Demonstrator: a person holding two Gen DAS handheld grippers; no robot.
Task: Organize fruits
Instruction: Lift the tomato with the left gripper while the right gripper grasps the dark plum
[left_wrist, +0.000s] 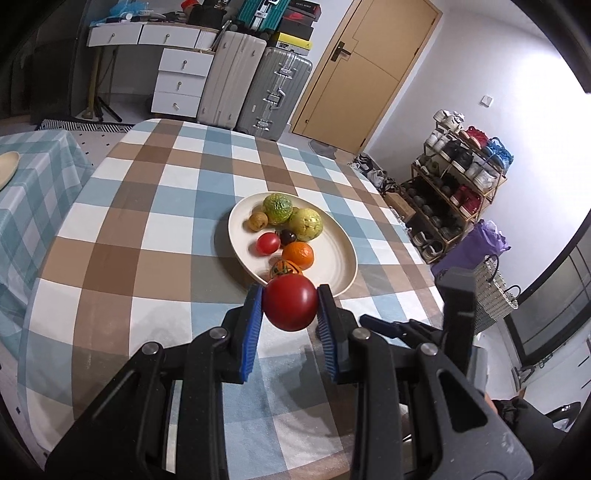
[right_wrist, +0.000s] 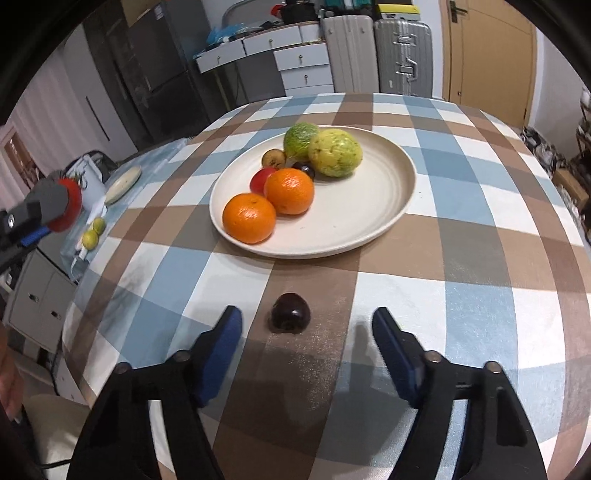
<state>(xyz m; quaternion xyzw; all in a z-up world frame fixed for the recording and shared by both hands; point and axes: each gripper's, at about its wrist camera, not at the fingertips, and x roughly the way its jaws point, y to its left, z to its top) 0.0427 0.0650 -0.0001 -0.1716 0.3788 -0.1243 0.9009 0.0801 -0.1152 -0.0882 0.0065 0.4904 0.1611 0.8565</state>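
Note:
My left gripper (left_wrist: 290, 308) is shut on a red tomato (left_wrist: 291, 302) and holds it above the near rim of the cream plate (left_wrist: 332, 266). The plate (right_wrist: 369, 206) holds two oranges (right_wrist: 249, 218), two green-yellow fruits (right_wrist: 334, 152), a small red fruit (right_wrist: 260, 179), a brown fruit (right_wrist: 273, 158) and a dark plum. My right gripper (right_wrist: 307, 325) is open and low over the checked tablecloth. A dark plum (right_wrist: 289, 313) lies on the cloth between its fingers, nearer the left one. The left gripper with the tomato also shows in the right wrist view (right_wrist: 55, 206) at the far left.
The round table (right_wrist: 480, 258) has a blue, brown and white checked cloth. A side table (left_wrist: 33, 173) to the left carries a small plate and limes (right_wrist: 92, 236). Suitcases, drawers, a door and a shoe rack (left_wrist: 454, 184) stand beyond the table.

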